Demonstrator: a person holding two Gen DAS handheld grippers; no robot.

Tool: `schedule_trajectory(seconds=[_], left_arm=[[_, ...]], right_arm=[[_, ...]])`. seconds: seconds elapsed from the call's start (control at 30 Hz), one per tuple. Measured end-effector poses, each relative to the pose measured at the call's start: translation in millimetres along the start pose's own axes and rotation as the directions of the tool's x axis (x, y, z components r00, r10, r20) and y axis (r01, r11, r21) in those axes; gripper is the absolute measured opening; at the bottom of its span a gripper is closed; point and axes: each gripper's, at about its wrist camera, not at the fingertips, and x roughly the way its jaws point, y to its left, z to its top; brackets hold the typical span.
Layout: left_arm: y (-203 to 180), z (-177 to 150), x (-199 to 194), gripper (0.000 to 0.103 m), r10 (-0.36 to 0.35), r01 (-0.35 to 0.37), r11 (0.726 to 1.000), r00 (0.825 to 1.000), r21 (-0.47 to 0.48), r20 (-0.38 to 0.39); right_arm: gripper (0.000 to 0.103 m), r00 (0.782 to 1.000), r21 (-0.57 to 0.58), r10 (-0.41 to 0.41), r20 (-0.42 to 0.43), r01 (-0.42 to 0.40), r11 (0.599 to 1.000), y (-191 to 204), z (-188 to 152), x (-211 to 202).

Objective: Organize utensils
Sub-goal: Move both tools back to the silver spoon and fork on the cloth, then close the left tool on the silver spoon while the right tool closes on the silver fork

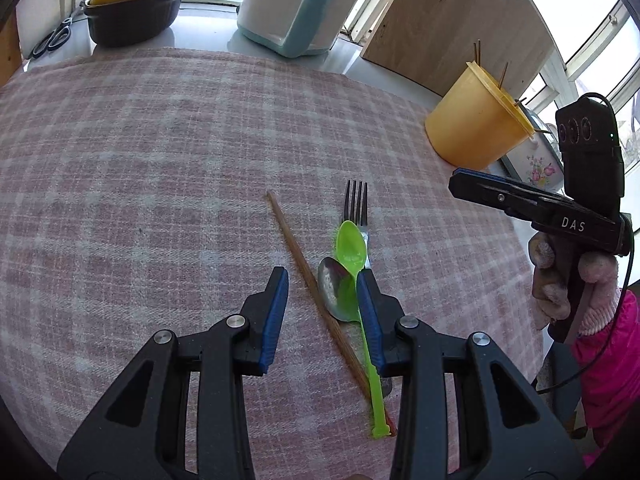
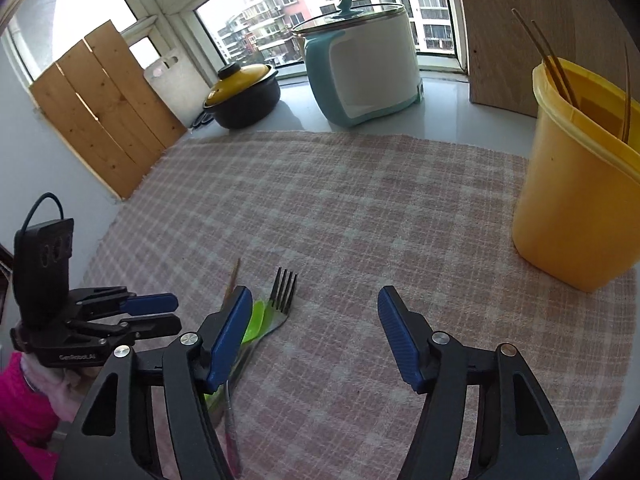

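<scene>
Fork (image 1: 357,204) lengthwise, tines seemingly away.

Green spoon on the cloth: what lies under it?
The green spoon lies across a metal spoon and a fork, beside a wooden chopstick. The fork's handle and the metal spoon's handle are mostly covered.

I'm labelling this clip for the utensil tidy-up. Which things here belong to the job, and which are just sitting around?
Job:
green plastic spoon
metal spoon
metal fork
wooden chopstick
yellow plastic tub holding chopsticks

Bystanders:
black pot with yellow lid
white-and-teal cooker
scissors
wooden boards
</scene>
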Motion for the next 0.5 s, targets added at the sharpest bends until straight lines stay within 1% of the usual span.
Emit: schedule_trajectory(seconds=[0.07, 0.2, 0.27, 0.5], left_arm=[[0.9, -1.4, 3.1, 0.035, -0.005, 0.004, 1.0, 1.0, -0.002, -0.009], [0.1, -3.5, 10.8, 0.035, -0.005, 0.005, 1.0, 1.0, 0.004, -0.027], [-0.6, -4.7, 13.8, 0.035, -0.009, 0.009, 1.0, 0.999, 0.004, -0.034], [-6.4, -4.3, 22.9, 0.035, -0.017, 0.018, 1.0, 0.999, 0.016, -0.049]], right_arm=[[0.052, 0.999, 0.014, 0.021, -0.027, -0.021, 1.0, -1.3, -1.1, 10.6], [0.047, 0.997, 0.038, 0.046, -0.065, -0.044, 0.998, -3.2, -2.0, 27.2], [0.042, 0.995, 0.043, 0.062, -0.078, -0.059, 0.997, -3.1, -1.8, 33.1], [0.041, 0.992, 0.035, 0.081, -0.101, -0.078, 0.996, 0.1, -0.4, 49.1]])
